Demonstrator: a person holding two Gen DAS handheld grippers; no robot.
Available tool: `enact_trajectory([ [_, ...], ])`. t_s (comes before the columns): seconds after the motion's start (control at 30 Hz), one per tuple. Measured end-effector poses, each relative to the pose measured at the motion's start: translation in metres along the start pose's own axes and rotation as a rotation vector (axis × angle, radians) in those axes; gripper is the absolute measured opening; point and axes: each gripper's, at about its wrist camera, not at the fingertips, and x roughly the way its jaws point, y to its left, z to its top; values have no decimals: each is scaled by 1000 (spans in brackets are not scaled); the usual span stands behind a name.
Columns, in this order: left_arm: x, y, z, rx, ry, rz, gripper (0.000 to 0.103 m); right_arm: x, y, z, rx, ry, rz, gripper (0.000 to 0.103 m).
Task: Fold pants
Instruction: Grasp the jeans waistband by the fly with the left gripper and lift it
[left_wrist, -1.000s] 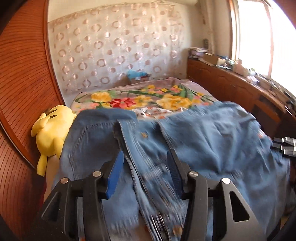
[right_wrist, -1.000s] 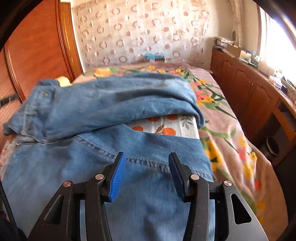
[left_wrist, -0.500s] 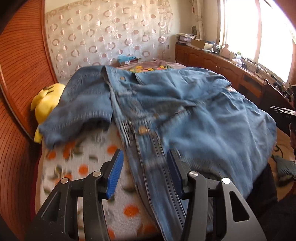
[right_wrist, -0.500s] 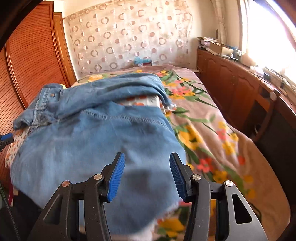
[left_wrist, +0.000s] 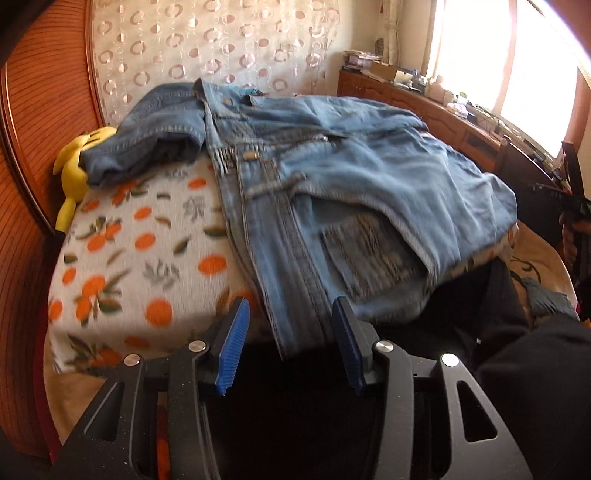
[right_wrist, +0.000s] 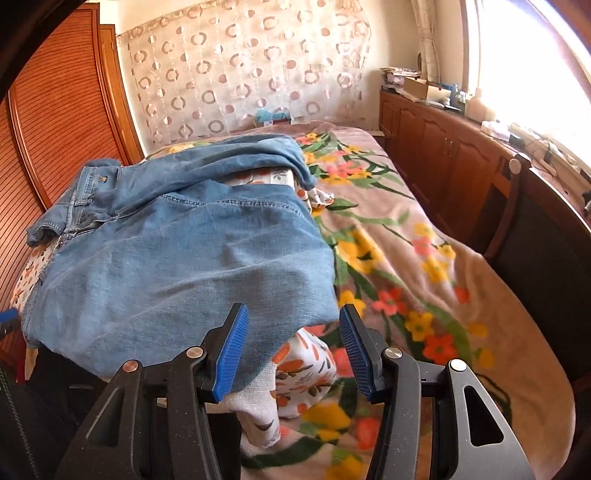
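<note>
Blue jeans (left_wrist: 351, 177) lie spread across the bed, with the waistband and its button toward the left and one leg folded over the far side. The near waistband edge hangs over the bed's front edge. My left gripper (left_wrist: 290, 343) hovers there, its jaws closing, with the denim edge in the gap and the pads not pressing on it. In the right wrist view the jeans (right_wrist: 177, 251) end at a leg hem. My right gripper (right_wrist: 293, 343) stands open at that hem, which lies against the left pad.
An orange-print sheet (left_wrist: 129, 258) covers the bed's left part and a floral blanket (right_wrist: 424, 258) its right. A yellow plush toy (left_wrist: 79, 162) leans on the wooden panel wall. Wooden cabinets (right_wrist: 443, 147) and a dark chair (right_wrist: 535, 229) line the right side.
Both grippers have drawn back from above the jeans to the bed's near edge. The left one also sank, so more of the sheet shows. The jeans lie much as before.
</note>
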Motion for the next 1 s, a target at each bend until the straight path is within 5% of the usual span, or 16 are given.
enact_trajectory([
  [0.37,15,-5,-23,-3,27,-32,28,7,-5,-11,14,24,1,53],
  [0.47,17,-4,-23,-3,29,-13,10,6,-11,-12,21,29,-5,53],
  [1.0,-31,-1,31,5,-151,-18,4,13,-21,-24,-5,106,23,54],
])
